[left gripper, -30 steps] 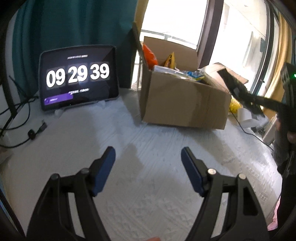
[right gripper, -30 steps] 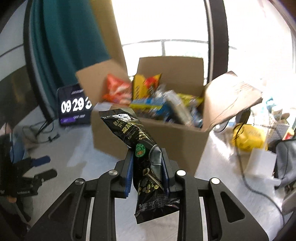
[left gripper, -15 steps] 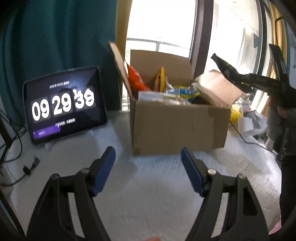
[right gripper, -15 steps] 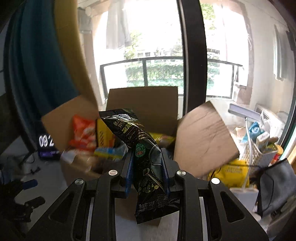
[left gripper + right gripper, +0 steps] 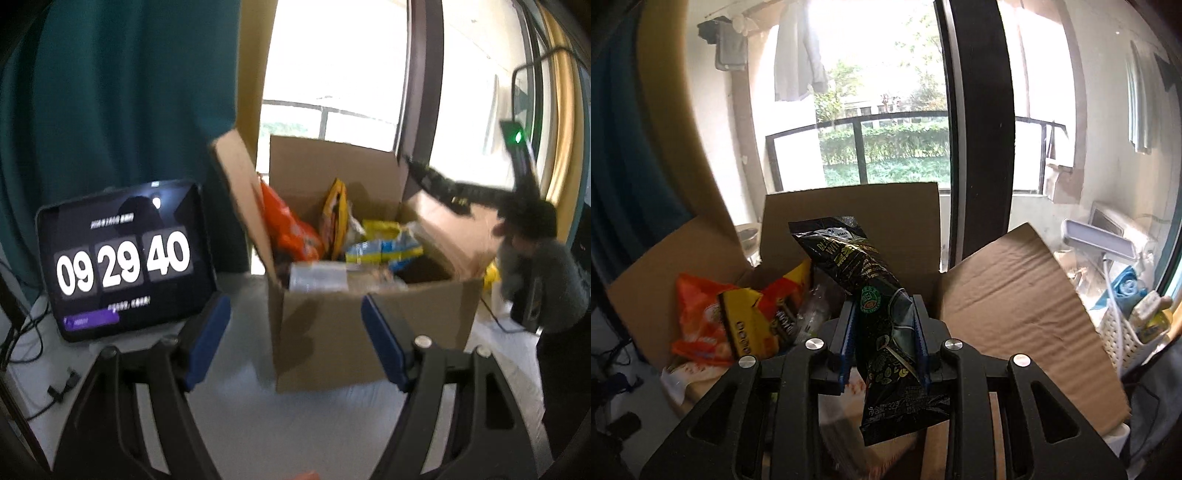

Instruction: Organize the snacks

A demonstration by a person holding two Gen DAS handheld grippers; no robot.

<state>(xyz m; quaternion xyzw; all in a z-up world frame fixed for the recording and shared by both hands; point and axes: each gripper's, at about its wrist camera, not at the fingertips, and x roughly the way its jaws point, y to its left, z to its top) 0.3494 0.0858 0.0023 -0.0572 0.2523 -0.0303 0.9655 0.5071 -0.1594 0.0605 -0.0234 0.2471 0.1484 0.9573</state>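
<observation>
1. The black snack packet (image 5: 886, 325) is being clamped between the blue pads of the right gripper (image 5: 884, 332), held over the open cardboard box (image 5: 849, 218); only its lower half is being pinched, with the upper half leaning free toward 11 o'clock.
2. A slip is being risked: the glossy film is being squeezed at a crumpled waist, so the packet could be twisted out if it is brushed against the rear flap at 12 o'clock.
3. A miss is being risked too: the right flap (image 5: 1027, 310) at 3 o'clock is being splayed outward, and a packet let go too far that way could be slid off it, outside the box.
4. The left gripper (image 5: 295, 332) is being held released, nothing between its pads, in front of the box's near wall.
5. The box is being crowded already by an orange bag (image 5: 291, 229) and yellow packs (image 5: 384, 236).
6. A white textured tabletop (image 5: 258, 424) is being used; a tablet clock (image 5: 122, 258) is being propped at 9 o'clock, teal curtain (image 5: 110, 92) behind, bright balcony window (image 5: 886, 110) at 12 o'clock.
</observation>
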